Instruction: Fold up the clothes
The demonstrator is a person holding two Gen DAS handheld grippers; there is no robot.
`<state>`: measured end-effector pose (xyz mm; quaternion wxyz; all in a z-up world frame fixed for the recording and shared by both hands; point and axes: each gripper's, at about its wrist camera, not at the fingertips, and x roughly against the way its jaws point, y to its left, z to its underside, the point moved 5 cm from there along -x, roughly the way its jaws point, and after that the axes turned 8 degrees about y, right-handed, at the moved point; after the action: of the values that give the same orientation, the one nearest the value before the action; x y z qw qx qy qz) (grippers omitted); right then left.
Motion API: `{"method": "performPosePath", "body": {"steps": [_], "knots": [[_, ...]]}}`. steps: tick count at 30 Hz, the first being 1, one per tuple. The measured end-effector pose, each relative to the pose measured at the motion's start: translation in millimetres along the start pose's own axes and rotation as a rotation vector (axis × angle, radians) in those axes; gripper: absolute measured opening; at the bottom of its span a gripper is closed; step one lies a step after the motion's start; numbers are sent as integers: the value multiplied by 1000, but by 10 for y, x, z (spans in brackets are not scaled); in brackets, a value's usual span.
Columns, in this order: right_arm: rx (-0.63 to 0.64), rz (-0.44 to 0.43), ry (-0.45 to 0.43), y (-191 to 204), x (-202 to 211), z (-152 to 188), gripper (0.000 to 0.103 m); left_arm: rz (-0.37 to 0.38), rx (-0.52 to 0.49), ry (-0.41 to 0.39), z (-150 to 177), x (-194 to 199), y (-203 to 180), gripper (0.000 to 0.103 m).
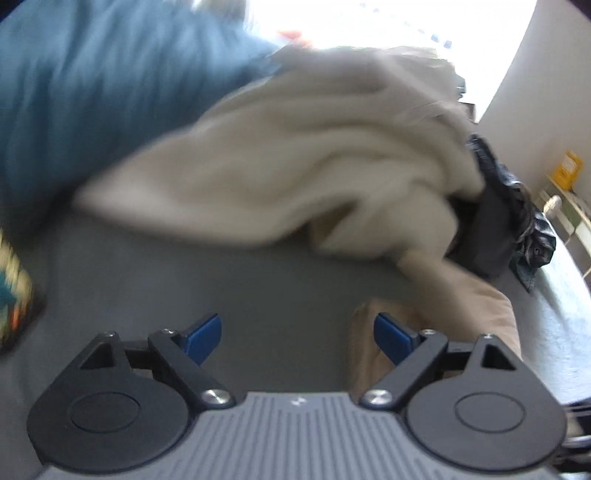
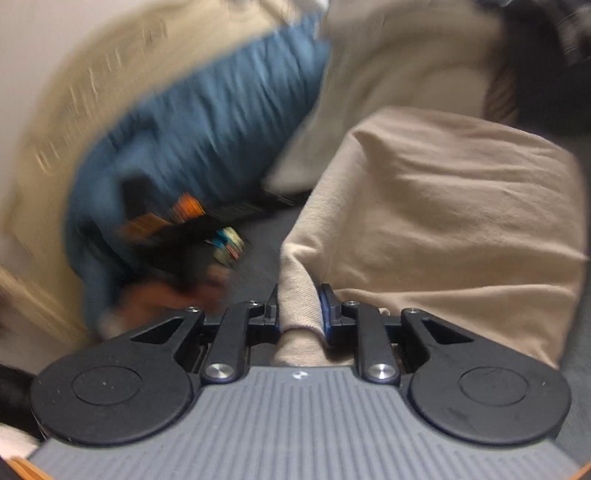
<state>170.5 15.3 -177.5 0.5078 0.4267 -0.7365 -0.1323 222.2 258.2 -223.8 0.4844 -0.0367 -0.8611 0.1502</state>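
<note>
Right claw (image 2: 298,308) is clamped on a bunched fold of the beige knit garment (image 2: 443,206), which drapes over the grey bed sheet (image 2: 258,254). Left claw (image 1: 297,338) hangs wide open and empty above the sheet, near a crumpled cream cloth (image 1: 295,166) beside a blue pillow (image 1: 92,92).

Heavy motion blur, fisheye-bent edges, blown-out window (image 1: 369,22) glare top.

Both wrist views close, angled down, sharing blue pillow (image 1: 92,92)

no readable text, views perhaps too blurred
</note>
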Motion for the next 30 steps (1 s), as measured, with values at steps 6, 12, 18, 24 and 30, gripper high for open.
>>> {"method": "performPosePath", "body": {"steps": [6,12,18,24,30], "knots": [[88,123,80,144,-464,31,29,165,146,88,270,-125,227,90],[192,163,29,441,-531,115,58,288,130,120,194,-203,46,90],[293,88,-49,587,-247,227,63,305,93,148,281,-134,-34,90],[-57,49,-180,-180,605,378,65,322,57,225,387,-255,-149,91],[-640,-14,-287,-1395,918,932,68,310,55,283,438,-474,-197,94]]}}
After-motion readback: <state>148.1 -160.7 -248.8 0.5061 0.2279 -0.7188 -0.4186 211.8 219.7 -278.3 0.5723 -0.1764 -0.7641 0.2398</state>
